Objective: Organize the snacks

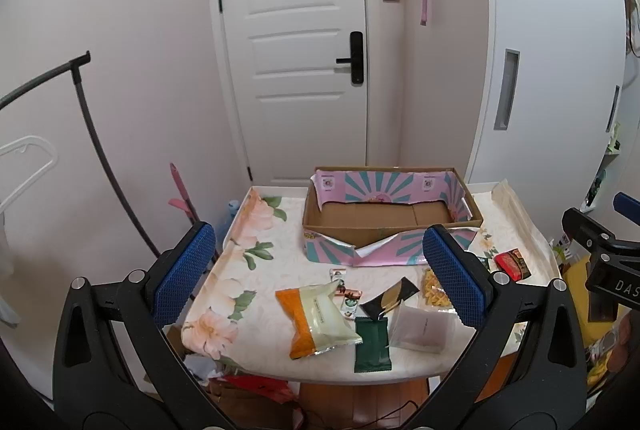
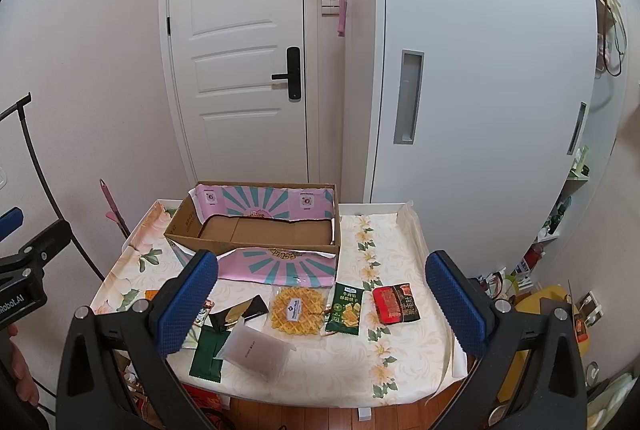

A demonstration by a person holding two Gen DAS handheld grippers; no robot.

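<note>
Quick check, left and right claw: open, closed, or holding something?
Left claw: open wide, holding nothing, above the snacks on the table.
Right claw: open wide, holding nothing, above the snacks.

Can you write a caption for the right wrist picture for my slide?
Open right tongs hover over snack packets on a flowery table, with an empty cardboard box behind.

Both views are bright and evenly lit — soft daylight, faint shadows. Focus is sharp between the fingers point(image 1: 188, 270); fisheye bending and dark vignetting crowd the corners.
</note>
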